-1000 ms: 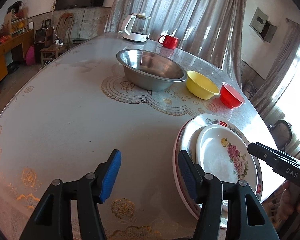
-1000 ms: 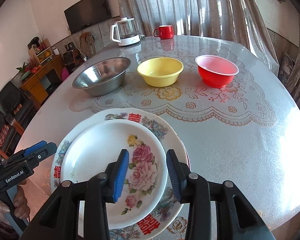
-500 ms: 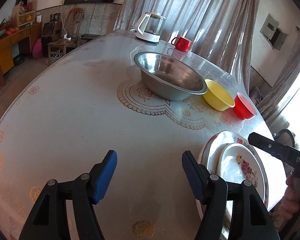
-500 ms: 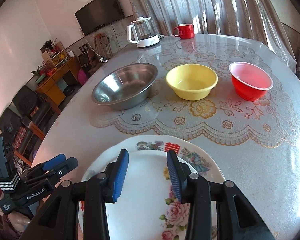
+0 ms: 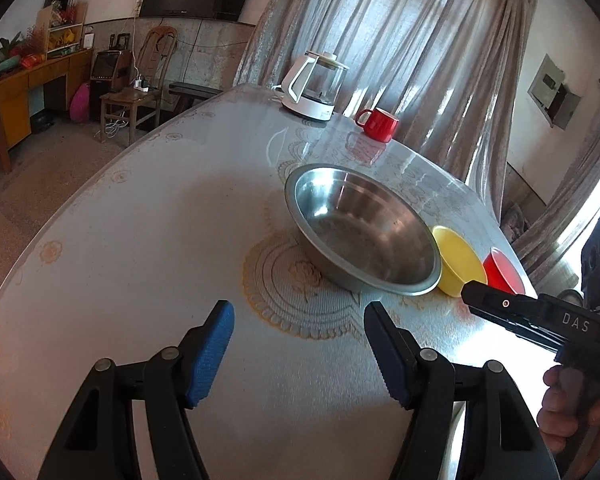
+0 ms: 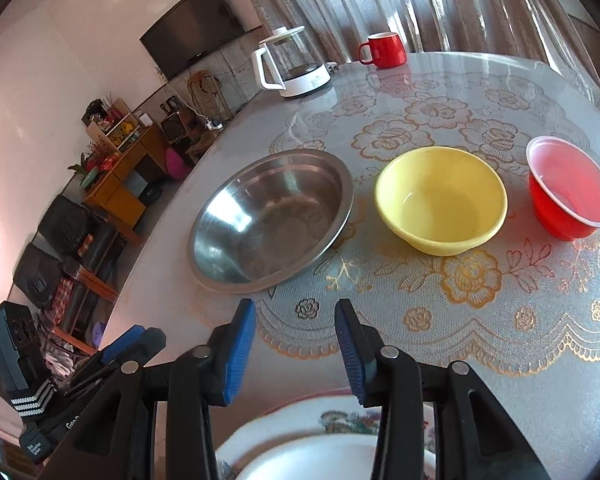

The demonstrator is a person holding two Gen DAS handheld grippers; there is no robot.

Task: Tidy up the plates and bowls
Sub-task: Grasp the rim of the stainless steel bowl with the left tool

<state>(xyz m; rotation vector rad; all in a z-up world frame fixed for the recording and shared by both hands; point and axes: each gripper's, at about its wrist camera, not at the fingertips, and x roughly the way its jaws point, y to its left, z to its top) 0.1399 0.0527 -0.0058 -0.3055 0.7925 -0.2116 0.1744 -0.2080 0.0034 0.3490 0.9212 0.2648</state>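
Three bowls stand in a row on the table: a steel bowl [image 5: 364,236] [image 6: 272,216], a yellow bowl [image 5: 458,262] [image 6: 440,200] and a red bowl [image 5: 502,274] [image 6: 568,196]. The floral plate stack [image 6: 308,424] shows only at the bottom edge of the right wrist view, under my right gripper [image 6: 295,308]. That gripper is open and holds nothing; its tip [image 5: 500,308] also appears at the right of the left wrist view. My left gripper [image 5: 299,312] [image 6: 140,336] hangs open over bare tablecloth, short of the steel bowl.
A white glass kettle [image 5: 316,84] [image 6: 292,64] and a red mug [image 5: 378,124] [image 6: 384,50] stand at the table's far end. The lace-patterned table [image 5: 140,240] curves away to the left. A hand [image 5: 560,412] grips the right tool. Chairs and a wooden desk stand beyond.
Both grippers have moved forward from the plate stack toward the bowls. The plates have left the left wrist view and slid to the bottom of the right one. The left jaws widened slightly.
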